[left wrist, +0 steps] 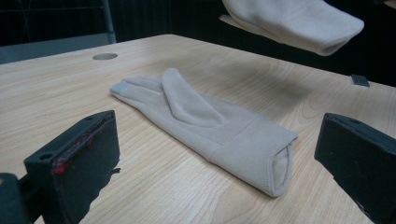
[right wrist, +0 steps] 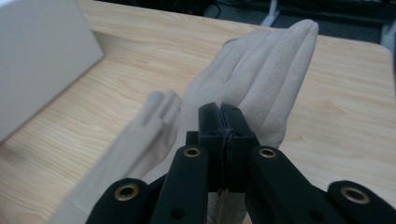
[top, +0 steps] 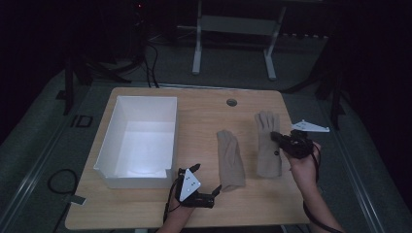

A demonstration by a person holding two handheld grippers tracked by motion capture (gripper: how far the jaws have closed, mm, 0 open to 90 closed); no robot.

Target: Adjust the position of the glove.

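The left gripper (top: 206, 180), a black hand-held tool with a grey three-cornered plate on top, sits at the bottom centre of the high view, low over the light wooden table (top: 204, 109), its jaws spread wide with nothing between them. In the left gripper view those jaws frame the near beige fabric glove (left wrist: 210, 126), which lies flat on the table just ahead, cuff toward the camera and fingers pointing to the upper left of the frame. In the high view this glove (top: 230, 160) lies at centre, its cuff just beside the left gripper.

To the right of centre in the high view, the right gripper (top: 277, 136) is clamped shut on the second beige fabric glove (top: 267, 145). In the right gripper view the jaws (right wrist: 223, 116) pinch the cloth, and the glove's fingers (right wrist: 275, 65) stretch toward the upper right. In the left gripper view its cuff (left wrist: 299, 23) hangs clear above the table at the top right.

A white rectangular open box (top: 141, 138) stands on the left part of the table in the high view, well apart from both gloves.
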